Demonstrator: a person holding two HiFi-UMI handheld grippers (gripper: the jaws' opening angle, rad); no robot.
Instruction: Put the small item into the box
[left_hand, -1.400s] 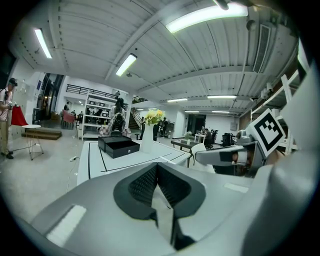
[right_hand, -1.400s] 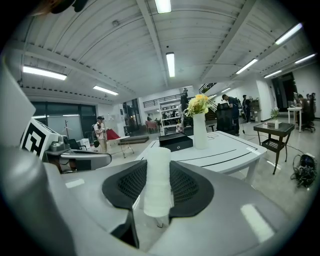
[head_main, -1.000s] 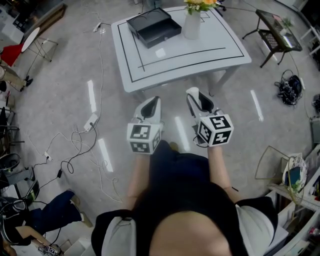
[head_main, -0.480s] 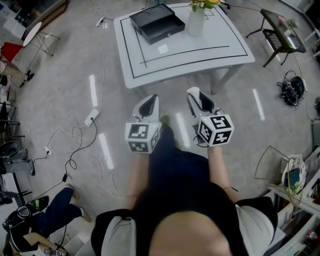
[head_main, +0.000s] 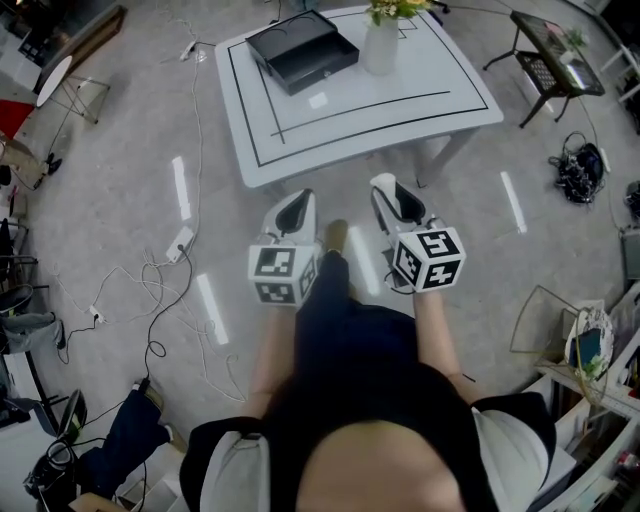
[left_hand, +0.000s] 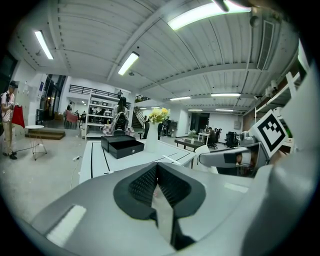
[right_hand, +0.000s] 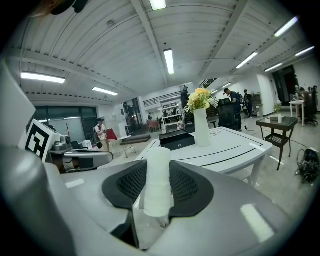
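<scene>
While short of the table (head_main: 440, 100), head view: black box (head_main: 303, 50) at tabletop's far-left corner, apparently out of reach. Left gripper view: left gripper (left_hand: 156, 170) jaws together, empty. Right gripper view: right gripper (right_hand: 159, 189) clamped on white roll (right_hand: 158, 172). Pick apparently done; carry and drop into box left.

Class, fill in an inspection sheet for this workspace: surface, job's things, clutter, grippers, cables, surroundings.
Surface: white table, black lines on top.
Job's things: open black box on the table's far left; white roll held by the right gripper.
Clutter: vase of flowers beside the box; flat white piece nearer.
Grippers: left gripper jaws together, empty; right shut on the roll; both short of the table.
Cables: loose cables on the floor at left; a bundle at right.
Surroundings: dark side table at far right.
</scene>
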